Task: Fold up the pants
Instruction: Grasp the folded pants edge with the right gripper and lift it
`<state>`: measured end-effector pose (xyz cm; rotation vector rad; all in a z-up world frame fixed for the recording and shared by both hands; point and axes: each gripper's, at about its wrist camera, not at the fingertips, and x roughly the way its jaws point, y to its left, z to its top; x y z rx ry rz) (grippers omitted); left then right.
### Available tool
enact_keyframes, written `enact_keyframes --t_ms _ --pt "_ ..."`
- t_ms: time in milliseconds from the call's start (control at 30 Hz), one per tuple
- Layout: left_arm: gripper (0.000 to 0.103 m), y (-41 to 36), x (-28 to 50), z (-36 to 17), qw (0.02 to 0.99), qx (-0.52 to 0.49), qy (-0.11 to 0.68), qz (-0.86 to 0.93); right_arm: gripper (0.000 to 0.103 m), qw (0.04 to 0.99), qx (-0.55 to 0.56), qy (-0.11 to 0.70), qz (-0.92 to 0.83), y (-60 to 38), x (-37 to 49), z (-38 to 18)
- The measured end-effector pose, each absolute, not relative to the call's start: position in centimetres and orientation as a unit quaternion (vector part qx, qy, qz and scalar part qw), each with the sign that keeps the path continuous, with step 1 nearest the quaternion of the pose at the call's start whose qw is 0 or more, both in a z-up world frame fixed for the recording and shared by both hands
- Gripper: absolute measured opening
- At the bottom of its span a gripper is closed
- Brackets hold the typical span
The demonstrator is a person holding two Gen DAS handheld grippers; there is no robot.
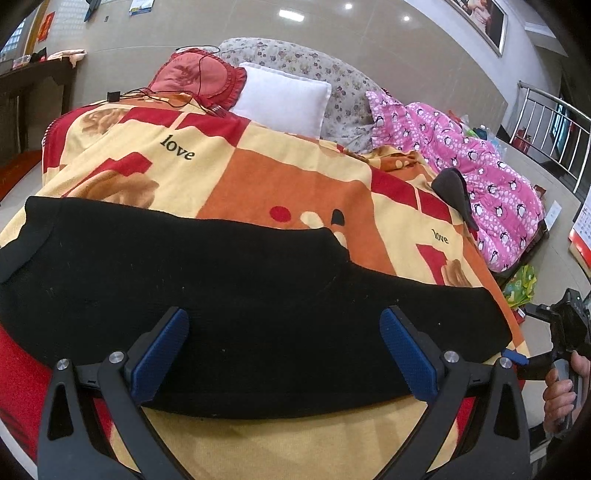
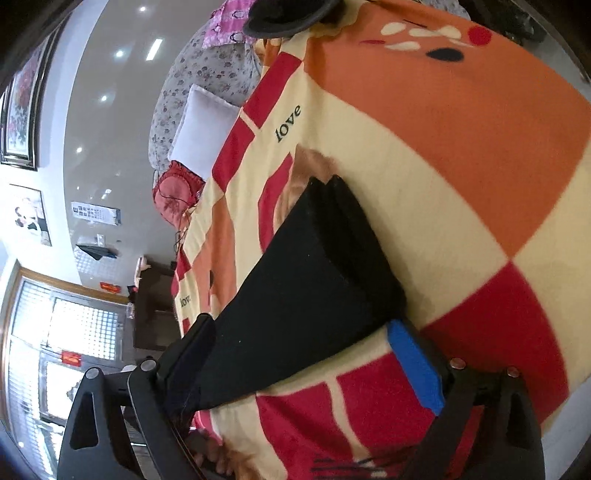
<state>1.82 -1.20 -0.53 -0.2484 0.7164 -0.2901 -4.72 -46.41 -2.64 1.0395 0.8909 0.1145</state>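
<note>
Surface: patterned blanket [image 1: 295, 177] under black pants [image 1: 221, 295].
Left gripper [image 1: 284, 354]: tilted down over pants, jaws wide apart.
Right gripper [image 2: 306, 365]: rolled sideways at pants' end, jaws wide, gripping nothing.

The black pants [image 1: 221, 306] lie flat across a patterned blanket [image 1: 288, 177]. They are folded lengthwise, their layered edges stacked at one end.

The black pants [image 1: 229, 317] are a matt, finely knitted cloth with specks of lint. Beneath them the blanket [image 1: 295, 184] is a soft, fuzzy fleece printed in orange, red and cream. The left gripper [image 1: 284, 354] has matt black plastic arms, dimpled blue rubbery pads [image 1: 159, 365] and shiny metal rivets; the right gripper [image 2: 306, 365] looks the same. The white pillow [image 1: 284, 96] is smooth woven cloth, the pink quilt [image 1: 480, 173] printed cotton. The wall tiles [image 1: 184, 26] are glossy; the railing [image 1: 546, 125] is polished metal.
</note>
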Motion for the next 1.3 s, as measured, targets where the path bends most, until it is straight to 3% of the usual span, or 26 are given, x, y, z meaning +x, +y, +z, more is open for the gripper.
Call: enact_keyframes --t_ms 33,200,300,500,600,667,700,733,933,1300 --pt "0.103 -1.2 1.8 -0.6 0.919 -0.120 0.349 -0.141 0.084 0.773 0.487 0.405 0.043 -46.8 -4.9 -2.7" --pt "0.103 -1.3 1.8 -0.6 0.918 -0.121 0.350 -0.141 0.081 0.771 0.484 0.410 0.047 -46.6 -4.5 -2.8" --pt "0.103 -1.3 1.8 -0.7 0.918 -0.121 0.350 -0.141 0.070 0.770 0.501 0.395 0.024 -47.2 -4.9 -3.1" --pt "0.103 -1.3 1.7 -0.7 0.918 -0.124 0.348 -0.141 0.059 0.787 0.472 0.398 0.003 -46.9 -4.8 -2.9" --pt "0.103 0.1 0.3 0.0 0.932 -0.150 0.310 -0.112 0.051 0.794 0.462 0.395 -0.006 -46.7 -5.2 -3.0" --pt "0.103 1.5 -0.9 0.5 0.941 -0.170 0.280 -0.085 0.042 0.806 0.444 0.391 -0.014 -46.4 -5.6 -3.0" --pt "0.103 2.0 -1.2 0.6 0.942 -0.176 0.275 -0.075 0.031 0.809 0.439 0.390 -0.018 -46.4 -5.7 -3.1" --pt "0.103 2.6 -1.5 0.5 0.943 -0.185 0.271 -0.059 0.011 0.810 0.437 0.391 -0.022 -46.4 -5.8 -3.3" --pt "0.103 5.1 -0.9 -1.1 0.929 -0.224 0.295 0.003 0.009 0.853 0.401 0.334 0.034 -43.6 -6.2 -0.6" --pt "0.103 5.9 -1.3 -1.1 0.931 -0.235 0.278 0.015 0.009 0.870 0.194 0.322 0.318 -22.7 -0.5 4.1"
